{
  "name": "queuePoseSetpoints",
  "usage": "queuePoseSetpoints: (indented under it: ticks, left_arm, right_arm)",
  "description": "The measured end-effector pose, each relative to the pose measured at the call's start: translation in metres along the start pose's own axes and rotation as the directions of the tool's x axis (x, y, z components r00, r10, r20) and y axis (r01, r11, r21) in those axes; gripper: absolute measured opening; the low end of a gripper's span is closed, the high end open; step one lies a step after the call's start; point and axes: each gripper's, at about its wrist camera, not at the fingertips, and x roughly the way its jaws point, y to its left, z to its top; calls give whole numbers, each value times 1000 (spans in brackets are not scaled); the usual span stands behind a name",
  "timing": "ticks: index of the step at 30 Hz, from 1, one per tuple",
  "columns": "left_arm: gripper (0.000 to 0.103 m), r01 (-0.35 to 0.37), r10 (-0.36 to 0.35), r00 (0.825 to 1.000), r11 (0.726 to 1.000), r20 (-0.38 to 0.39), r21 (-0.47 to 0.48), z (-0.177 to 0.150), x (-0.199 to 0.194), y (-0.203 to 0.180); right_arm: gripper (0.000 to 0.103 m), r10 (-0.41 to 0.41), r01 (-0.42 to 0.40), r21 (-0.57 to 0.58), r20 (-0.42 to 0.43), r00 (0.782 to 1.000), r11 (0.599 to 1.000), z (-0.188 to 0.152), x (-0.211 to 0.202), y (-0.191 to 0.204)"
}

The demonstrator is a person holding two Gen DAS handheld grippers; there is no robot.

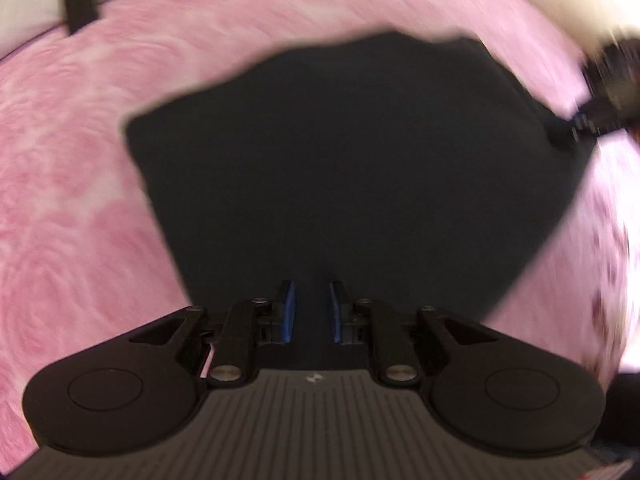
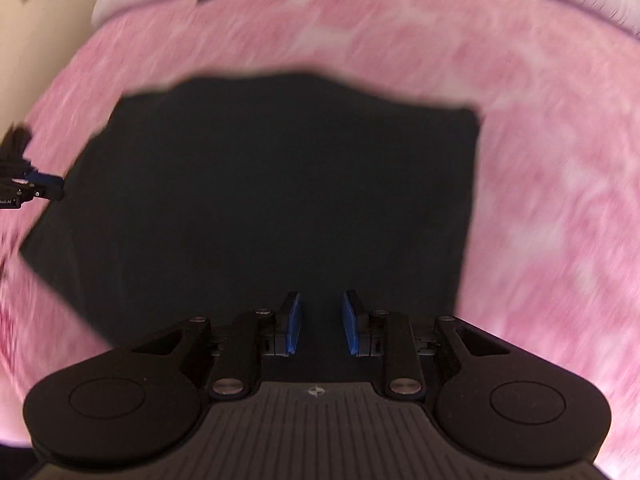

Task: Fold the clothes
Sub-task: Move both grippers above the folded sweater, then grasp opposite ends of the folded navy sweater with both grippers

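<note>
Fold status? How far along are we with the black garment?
Done: black garment lies on the pink blanket as a compact folded shape. In hand: nothing; left tool and right tool are both open over it. Left: possibly one more fold; motion blur hides the layers.

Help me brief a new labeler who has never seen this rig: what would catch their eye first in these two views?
The dark garment dominates, a large, nearly black cloth spread on the pink patterned bedding and filling the middle of both views. Next come the blue pads of the left gripper, parted above the cloth's near edge, and the right gripper, likewise open.
</note>
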Motion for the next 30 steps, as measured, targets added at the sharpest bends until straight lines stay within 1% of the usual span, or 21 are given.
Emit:
queuePoseSetpoints:
  ticks: [2, 6, 9, 10, 12, 13, 14, 15, 17, 19, 21, 24, 25, 26, 27, 28, 29, 30]
  left_arm:
    - [14, -8, 10, 999, 998, -31, 69, -17, 3, -17]
    - [14, -26, 29, 999, 996, -32, 90, -33, -3, -22]
    - [14, -40, 44, 999, 993, -31, 109, -44, -8, -26]
    - [14, -55, 59, 998, 989, -23, 140, -45, -13, -28]
    - [16, -95, 96, 995, 965, 8, 243, -49, -24, -37]
    - [17, -110, 108, 994, 952, 20, 287, -52, -28, -40]
    - [20, -117, 114, 993, 939, 28, 324, -55, -32, -42]
    - [23, -118, 115, 993, 928, 29, 353, -59, -35, -45]
    - [24, -119, 118, 993, 906, 29, 406, -66, -39, -50]
    - [24, -116, 118, 993, 901, 21, 418, -70, -40, -52]
    - [26, -121, 124, 992, 903, 19, 413, -72, -44, -52]
    - [30, -149, 148, 988, 904, 32, 402, -70, -52, -52]
    - [30, -159, 158, 987, 903, 37, 398, -70, -56, -53]
    - [31, -169, 166, 985, 903, 41, 396, -70, -59, -53]
    - [32, -175, 172, 984, 901, 44, 398, -70, -62, -52]
    - [32, -182, 179, 983, 897, 47, 402, -70, -65, -52]
    - [33, -191, 188, 981, 888, 49, 417, -70, -68, -51]
    - [34, -200, 196, 979, 881, 53, 429, -70, -71, -50]
  right_arm:
    - [28, -18, 17, -26, -30, 999, 999, -18, 0, 7]
    - [26, -53, 47, -72, -85, 995, 996, -48, -3, 13]
    - [27, -57, 57, -4, -85, 995, 998, -56, -10, 7]
    - [28, -67, 67, -2, -71, 995, 998, -56, -15, 11]
    - [36, -91, 90, -12, -34, 995, 996, -55, -28, 20]
    - [55, -109, 108, -31, -17, 994, 994, -56, -33, 27]
    - [78, -129, 129, -54, -2, 992, 990, -58, -38, 35]
    - [82, -142, 142, -69, 6, 990, 987, -60, -40, 42]
    - [82, -155, 155, -87, 9, 988, 984, -63, -42, 53]
    - [82, -149, 149, -82, 2, 989, 986, -68, -41, 61]
    - [80, -143, 143, -71, 1, 990, 987, -70, -41, 68]
    - [70, -127, 128, -67, 16, 992, 990, -73, -43, 78]
    - [58, -123, 124, -74, 17, 992, 990, -73, -43, 82]
    - [44, -116, 117, -85, 15, 993, 990, -73, -40, 86]
    - [38, -108, 109, -96, 12, 994, 989, -72, -38, 91]
    - [29, -101, 101, -107, 10, 995, 989, -71, -35, 95]
    - [24, -97, 98, -117, 14, 995, 988, -71, -32, 101]
    - [21, -93, 95, -122, 23, 995, 988, -70, -31, 105]
